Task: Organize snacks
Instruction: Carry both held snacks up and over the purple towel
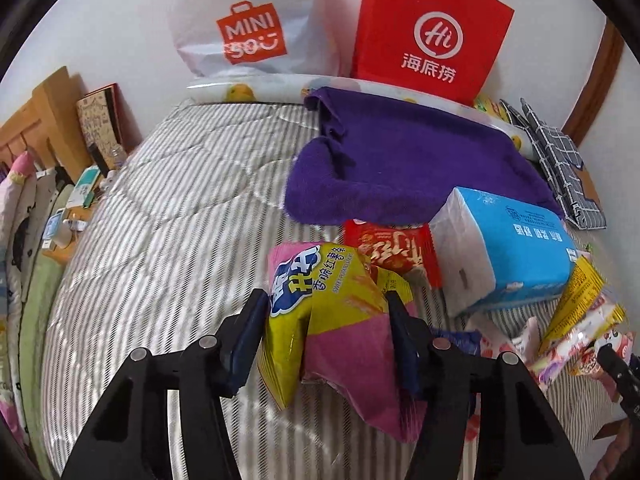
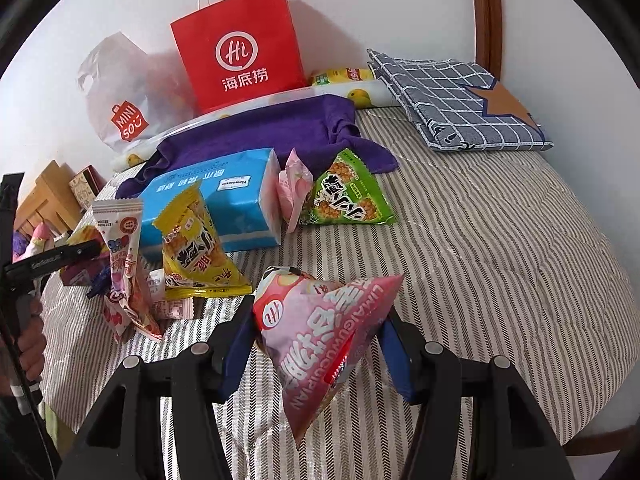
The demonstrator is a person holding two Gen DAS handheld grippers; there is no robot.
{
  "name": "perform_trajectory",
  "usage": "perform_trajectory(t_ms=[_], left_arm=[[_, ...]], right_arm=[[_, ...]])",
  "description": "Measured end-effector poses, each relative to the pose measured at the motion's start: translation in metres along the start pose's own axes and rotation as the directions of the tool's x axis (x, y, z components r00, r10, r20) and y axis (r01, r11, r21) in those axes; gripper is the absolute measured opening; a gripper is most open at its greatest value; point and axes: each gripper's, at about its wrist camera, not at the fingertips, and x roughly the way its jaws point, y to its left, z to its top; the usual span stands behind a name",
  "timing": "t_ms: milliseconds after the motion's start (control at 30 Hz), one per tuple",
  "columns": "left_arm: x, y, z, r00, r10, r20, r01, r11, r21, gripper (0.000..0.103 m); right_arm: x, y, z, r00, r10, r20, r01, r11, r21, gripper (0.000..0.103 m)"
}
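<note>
Status: early stage of sorting, judging by the layout. Two packs gripped, the remainder loose on the striped bed cover; no snack visibly placed in any container.

Left tongs: closed on the yellow-and-pink sweet potato stick bag, both pads pressing its sides, bag creased between them. Just beyond the tips: a red snack pack, partly under the blue tissue pack, which sits ahead and to the right. Farther ahead: a purple towel.

Right tongs: pinching the pink cereal chip bag, bag hanging tilted with one corner down, apparently clear of the cover. Ahead and to the left of the tips: a yellow snack pack leaning against the tissue pack, a white-and-pink stick pack beside it, smaller wrappers underneath. Farther ahead: a small pink pack and a green snack pack, touching each other, at the towel's edge.

Containers: red paper bag standing upright against the wall, well beyond both tongs; white plastic shopping bag slumped to its left. Contents of either: cannot tell, openings not visible from these angles. Destination not indicated; possibly one of these bags.

Remaining: deposit both gripped bags, then collect at least five loose packs near the tissue pack.
</note>
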Motion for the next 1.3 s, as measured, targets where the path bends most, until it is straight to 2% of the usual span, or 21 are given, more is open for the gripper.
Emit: perform_trajectory(t_ms=[267, 633, 1000, 1300], left_arm=[[-0.038, 0.002, -0.016, 0.999, -0.015, 0.044, 0.016, 1.0, -0.004, 0.058], [-0.083, -0.03, -0.029, 0.991, -0.097, 0.093, 0.096, 0.995, 0.021, 0.058], [-0.117, -0.068, -0.007, 0.978, -0.142, 0.151, 0.131, 0.988, 0.078, 0.058], [-0.12, -0.08, 0.02, 0.973, -0.166, 0.162, 0.153, 0.984, 0.088, 0.058]], right_arm=[[-0.02, 0.0, -0.001, 1.0, -0.009, 0.029, 0.009, 1.0, 0.002, 0.056], [-0.061, 0.008, 0.007, 0.994, 0.006, 0.108, -0.004, 1.0, -0.02, 0.056], [-0.086, 0.024, 0.032, 0.985, 0.045, 0.17, -0.036, 0.998, -0.052, 0.056], [-0.082, 0.038, 0.06, 0.982, 0.064, 0.18, -0.049, 0.995, -0.086, 0.056]])
